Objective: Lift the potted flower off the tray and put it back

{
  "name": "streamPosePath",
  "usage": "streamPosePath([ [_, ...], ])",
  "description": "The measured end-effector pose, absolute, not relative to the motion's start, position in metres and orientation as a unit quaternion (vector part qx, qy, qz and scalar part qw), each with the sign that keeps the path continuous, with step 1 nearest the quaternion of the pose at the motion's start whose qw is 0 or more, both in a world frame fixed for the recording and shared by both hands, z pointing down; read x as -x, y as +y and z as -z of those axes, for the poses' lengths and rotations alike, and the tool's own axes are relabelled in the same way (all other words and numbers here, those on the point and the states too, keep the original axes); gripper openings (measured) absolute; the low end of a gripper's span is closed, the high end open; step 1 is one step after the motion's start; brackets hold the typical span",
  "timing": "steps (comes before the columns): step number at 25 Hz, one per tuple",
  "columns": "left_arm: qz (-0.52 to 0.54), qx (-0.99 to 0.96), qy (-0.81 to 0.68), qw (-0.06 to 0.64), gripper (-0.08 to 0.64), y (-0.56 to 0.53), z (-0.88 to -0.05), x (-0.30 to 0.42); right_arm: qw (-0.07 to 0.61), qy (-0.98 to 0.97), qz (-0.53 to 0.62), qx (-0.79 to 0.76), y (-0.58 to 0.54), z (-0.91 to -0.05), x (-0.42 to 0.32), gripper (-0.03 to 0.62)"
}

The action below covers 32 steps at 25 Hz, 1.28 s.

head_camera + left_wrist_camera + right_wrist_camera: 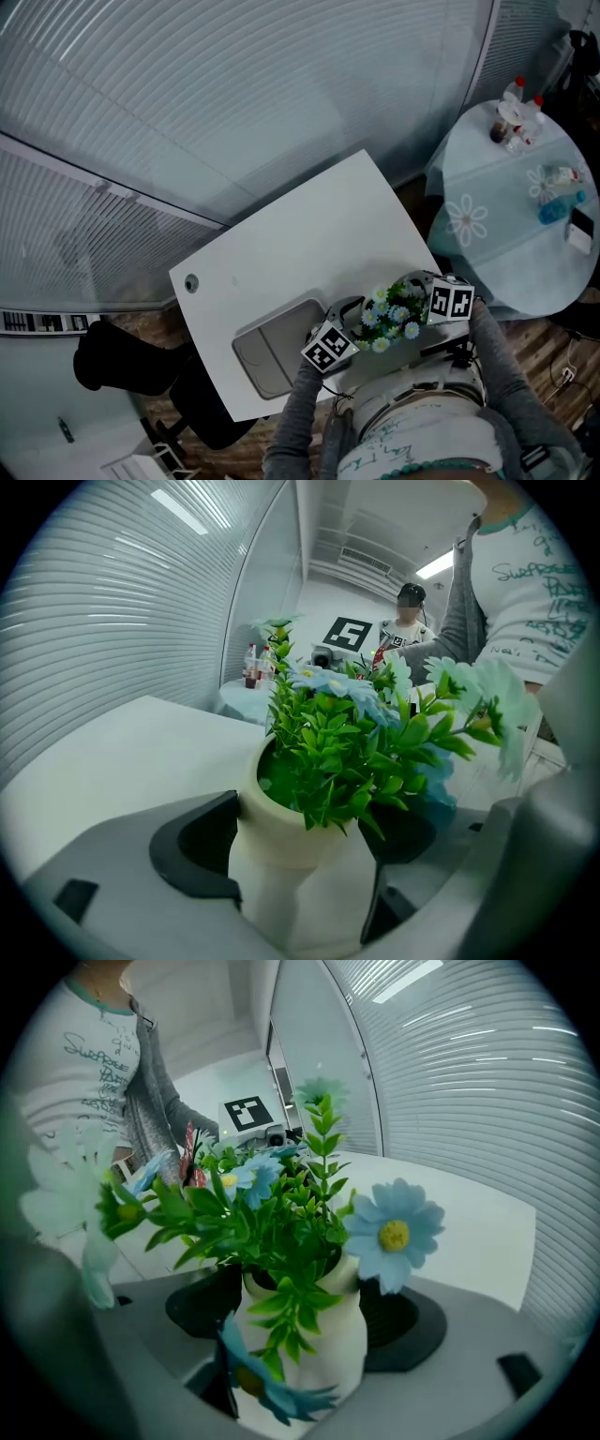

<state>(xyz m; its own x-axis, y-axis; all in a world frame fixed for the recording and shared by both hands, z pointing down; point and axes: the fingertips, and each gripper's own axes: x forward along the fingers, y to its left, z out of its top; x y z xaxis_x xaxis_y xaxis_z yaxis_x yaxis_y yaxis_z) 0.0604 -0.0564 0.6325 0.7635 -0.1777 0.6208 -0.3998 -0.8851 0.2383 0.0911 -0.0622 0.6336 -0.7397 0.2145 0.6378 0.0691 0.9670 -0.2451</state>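
left claw (pixel 302 844): jaws apart | potted flower (pixel 281 822) between them | white table (pixel 122 752) behind

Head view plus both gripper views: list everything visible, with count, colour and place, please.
white table: one; centre of head view.
tray: one, grey; near edge of the white table.
potted flower: one, cream pot, green leaves, pale blue flowers; right of the tray, not on it.
round table: one, pale blue daisy-print cloth; upper right.
bottles: a few, too small to count; far side of the round table.
chair: one, black; lower left.
blinds: grey-white; behind the tables.
left gripper: one, grey, black pads; jaws either side of the pot, contact unclear.
right gripper: one, grey, black pads; jaws closed against the pot.
person's torso: white printed top, grey sleeves; bottom of head view.
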Motion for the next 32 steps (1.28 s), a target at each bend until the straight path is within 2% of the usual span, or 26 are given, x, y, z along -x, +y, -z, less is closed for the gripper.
streamPosePath([
  [12,-0.330,-0.921,-0.134,0.157,0.419,-0.0568,-0.6394,-0.0664,0.346,-0.929,-0.105,0.084,-0.0626,-0.6360,-0.0898,0.368],
  [32,-0.332,-0.921,-0.133,0.157,0.419,-0.0577,-0.6382,-0.0668,0.340,-0.930,-0.112,0.084,-0.0632,-0.6334,-0.0896,0.368],
])
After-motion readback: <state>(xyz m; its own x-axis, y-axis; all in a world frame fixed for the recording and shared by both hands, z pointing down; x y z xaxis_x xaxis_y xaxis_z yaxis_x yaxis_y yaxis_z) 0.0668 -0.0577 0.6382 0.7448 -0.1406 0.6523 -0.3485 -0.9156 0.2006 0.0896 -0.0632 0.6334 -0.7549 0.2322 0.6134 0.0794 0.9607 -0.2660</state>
